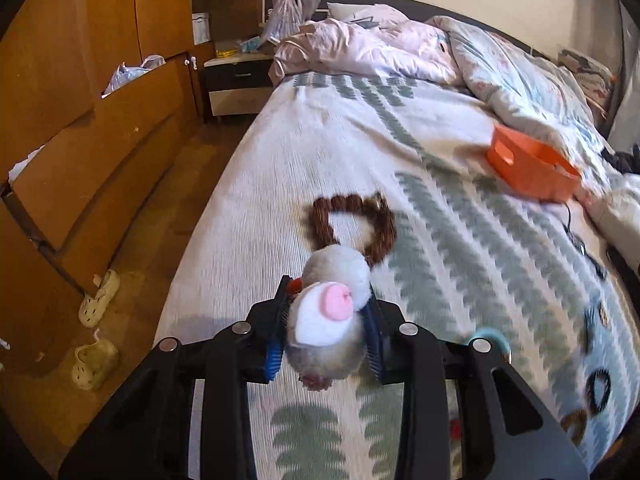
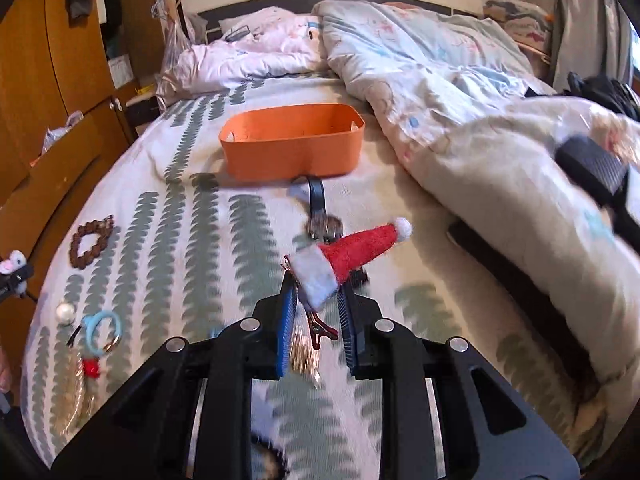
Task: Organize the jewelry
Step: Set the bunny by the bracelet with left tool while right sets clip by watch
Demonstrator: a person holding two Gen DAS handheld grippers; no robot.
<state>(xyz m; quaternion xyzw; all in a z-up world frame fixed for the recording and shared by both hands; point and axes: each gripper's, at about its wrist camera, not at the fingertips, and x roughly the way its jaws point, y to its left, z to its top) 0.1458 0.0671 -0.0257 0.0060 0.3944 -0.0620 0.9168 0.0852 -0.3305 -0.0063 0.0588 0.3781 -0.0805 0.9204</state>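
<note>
While the orange bin (image 2: 292, 148) at the far side of the bed (image 2: 192, 216) looks empty, we judge the sorting barely begun. Our left hand-held gripper (image 1: 326, 320) clamps a plush hair clip (image 1: 328, 312); our right hand-held gripper (image 2: 318, 300) pinches a Santa-hat clip (image 2: 352, 256). The bead bracelet (image 2: 90, 240), watch (image 2: 322, 216), pearl (image 2: 65, 312) and blue ring (image 2: 102, 330) lie loose on the bed.

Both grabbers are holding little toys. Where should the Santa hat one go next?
Probably forward to the orange bin. The right gripper already grips the Santa hat clip, the bin sits open straight ahead, and it looks empty. The left gripper holds a fluffy plush clip.
</note>
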